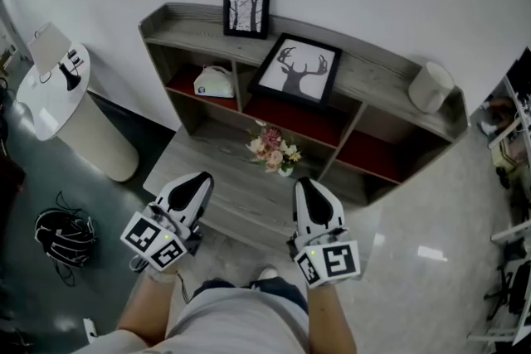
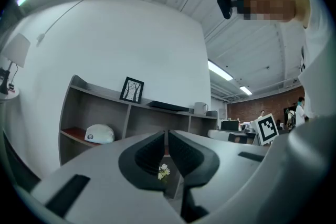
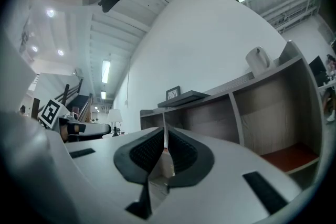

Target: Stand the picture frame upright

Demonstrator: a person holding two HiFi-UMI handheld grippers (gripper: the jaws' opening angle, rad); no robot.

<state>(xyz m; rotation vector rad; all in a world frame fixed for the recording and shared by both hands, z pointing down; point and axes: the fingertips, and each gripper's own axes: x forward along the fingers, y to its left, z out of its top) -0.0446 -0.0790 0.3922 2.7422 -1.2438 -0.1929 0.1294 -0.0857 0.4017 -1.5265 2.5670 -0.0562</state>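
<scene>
Currently | left gripper [image 1: 197, 178], right gripper [image 1: 304, 182]: fingers clenched, empty | shelf [image 1: 369, 77] compartment: white object [image 1: 214, 81] | picture frame [image 1: 297, 70] flat

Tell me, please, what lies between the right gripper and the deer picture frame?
A small flower bouquet, below the deer picture frame in the head view.

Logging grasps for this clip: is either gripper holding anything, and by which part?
Nothing is held. The left gripper and right gripper both have jaws shut and empty; the deer picture frame lies flat on the shelf, untouched.
</scene>
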